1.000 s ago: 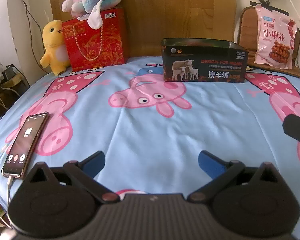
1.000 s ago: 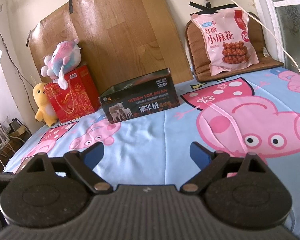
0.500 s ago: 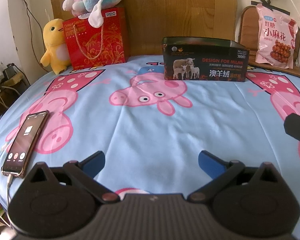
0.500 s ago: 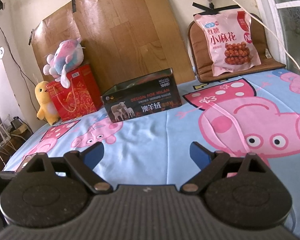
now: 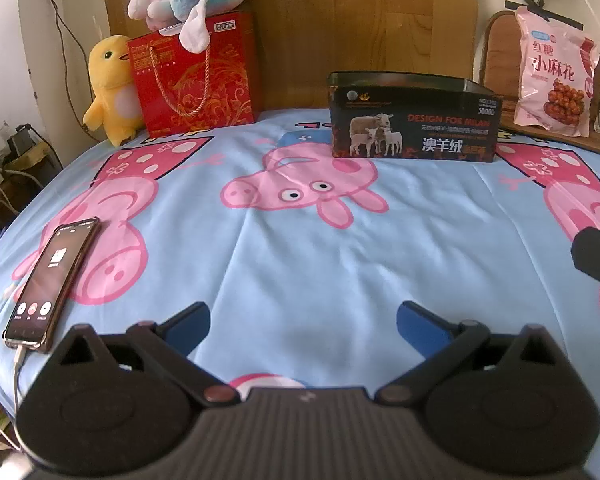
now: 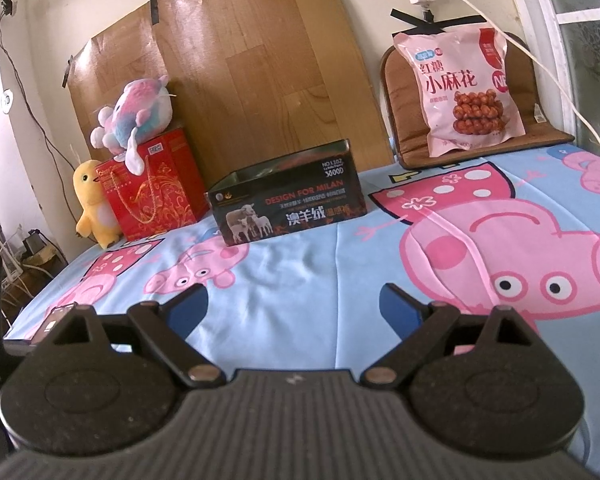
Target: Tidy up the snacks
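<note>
Pink snack bag [image 6: 462, 88], red lettering, fried twists pictured, upright against cushion [image 6: 400, 92]

Both low, facing the box [image 5: 412, 120] [image 6: 286, 200]

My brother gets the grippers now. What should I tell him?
Left gripper: open, holding nothing, low over the bed sheet.
Right gripper: open, holding nothing too.
The pink snack bag leans on the brown cushion at the back right, untouched.
The open dark box sits mid-bed by the wooden board.
Done: nothing yet.
Left: probably pick up the snack bag and put it in the box.
</note>
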`<state>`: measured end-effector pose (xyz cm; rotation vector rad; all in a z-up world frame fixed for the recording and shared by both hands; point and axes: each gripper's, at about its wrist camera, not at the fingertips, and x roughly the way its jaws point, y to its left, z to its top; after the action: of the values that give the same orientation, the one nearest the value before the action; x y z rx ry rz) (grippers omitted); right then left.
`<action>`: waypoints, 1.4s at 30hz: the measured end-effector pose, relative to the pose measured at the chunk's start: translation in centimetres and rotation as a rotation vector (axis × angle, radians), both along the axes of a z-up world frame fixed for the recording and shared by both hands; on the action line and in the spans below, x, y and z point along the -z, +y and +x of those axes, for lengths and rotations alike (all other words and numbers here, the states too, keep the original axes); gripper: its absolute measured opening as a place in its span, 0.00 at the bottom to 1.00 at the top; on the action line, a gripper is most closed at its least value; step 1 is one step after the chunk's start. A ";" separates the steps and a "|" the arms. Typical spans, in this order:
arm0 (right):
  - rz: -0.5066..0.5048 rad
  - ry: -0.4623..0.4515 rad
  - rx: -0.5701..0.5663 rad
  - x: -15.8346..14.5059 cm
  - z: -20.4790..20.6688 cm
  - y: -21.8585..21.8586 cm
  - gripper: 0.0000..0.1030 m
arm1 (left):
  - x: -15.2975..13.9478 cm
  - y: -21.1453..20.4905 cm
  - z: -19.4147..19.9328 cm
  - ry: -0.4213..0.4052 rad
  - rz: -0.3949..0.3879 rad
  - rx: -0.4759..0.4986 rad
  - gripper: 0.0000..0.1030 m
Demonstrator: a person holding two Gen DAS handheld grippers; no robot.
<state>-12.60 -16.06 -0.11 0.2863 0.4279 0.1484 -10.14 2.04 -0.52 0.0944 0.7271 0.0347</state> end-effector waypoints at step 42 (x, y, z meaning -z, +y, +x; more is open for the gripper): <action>-0.028 -0.067 -0.009 -0.7 -0.7 0.2 0.92 | -1.6 -0.2 -0.9 -0.119 0.013 -0.028 1.00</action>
<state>-13.25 -15.88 0.55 0.2515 0.3645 0.1601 -10.99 1.87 1.04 0.0942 0.6092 0.0711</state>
